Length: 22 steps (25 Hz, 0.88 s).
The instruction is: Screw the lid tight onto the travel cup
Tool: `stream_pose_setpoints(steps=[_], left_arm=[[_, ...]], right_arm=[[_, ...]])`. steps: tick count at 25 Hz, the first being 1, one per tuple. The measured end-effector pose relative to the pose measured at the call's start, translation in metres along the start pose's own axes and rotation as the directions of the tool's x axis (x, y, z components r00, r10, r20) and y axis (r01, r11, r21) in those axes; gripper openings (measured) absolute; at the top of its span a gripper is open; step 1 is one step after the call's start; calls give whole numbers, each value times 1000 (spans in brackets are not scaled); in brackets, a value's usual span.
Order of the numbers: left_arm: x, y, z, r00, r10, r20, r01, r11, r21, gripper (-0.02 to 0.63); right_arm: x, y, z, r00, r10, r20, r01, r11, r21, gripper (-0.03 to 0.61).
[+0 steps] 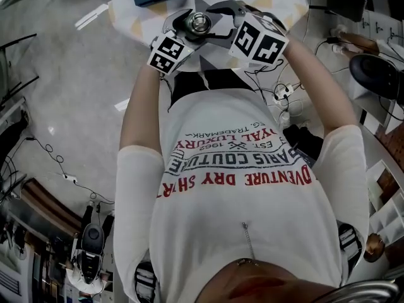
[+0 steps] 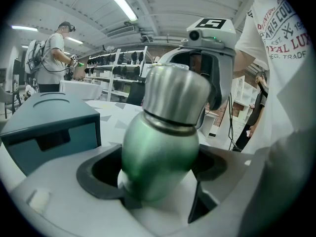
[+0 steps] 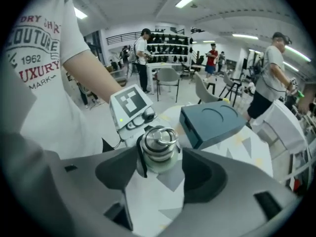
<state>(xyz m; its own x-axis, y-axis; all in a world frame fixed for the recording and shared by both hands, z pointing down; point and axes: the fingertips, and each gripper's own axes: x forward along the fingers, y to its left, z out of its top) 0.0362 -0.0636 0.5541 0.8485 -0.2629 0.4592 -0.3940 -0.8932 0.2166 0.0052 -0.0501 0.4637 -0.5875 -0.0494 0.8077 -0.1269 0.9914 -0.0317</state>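
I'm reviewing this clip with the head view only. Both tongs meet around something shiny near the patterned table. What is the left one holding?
Observer: The left tongs are clamped on the green body of the travel cup.
Operator: Is the lid on it?
Observer: Yes, the steel lid sits on the cup's neck, with a dark seam beneath it.
Operator: And the right tongs?
Observer: The right tongs stand around that lid, which has a ring on top. They do not seem to press on it.

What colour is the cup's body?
The cup is green, its lid silver; clearest in the left gripper view.
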Motion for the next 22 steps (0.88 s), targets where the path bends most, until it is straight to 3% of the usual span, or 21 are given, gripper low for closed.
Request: stream_pose_setpoints(steps=[7,13,18,22], left_arm=[[-1,1,-2,1000,-1,-2,1,1000,0,419],[1,0,-5,1000,-1,-5,1,1000,1,419],[1,-2,-5,1000,0,-6,0,1000,4,419],[-3,0,1,1000,0,-6,0,1000,7,419]], right_arm=[[4,0,6,990,140,-31,-143,983,-113,258],[10,3,5,977,208,-33,-211,955,-209,250],[9,4,3,976,217,5,-214,964,-156,239],[5,2,9,988,147,35,-145,988,-54,232]])
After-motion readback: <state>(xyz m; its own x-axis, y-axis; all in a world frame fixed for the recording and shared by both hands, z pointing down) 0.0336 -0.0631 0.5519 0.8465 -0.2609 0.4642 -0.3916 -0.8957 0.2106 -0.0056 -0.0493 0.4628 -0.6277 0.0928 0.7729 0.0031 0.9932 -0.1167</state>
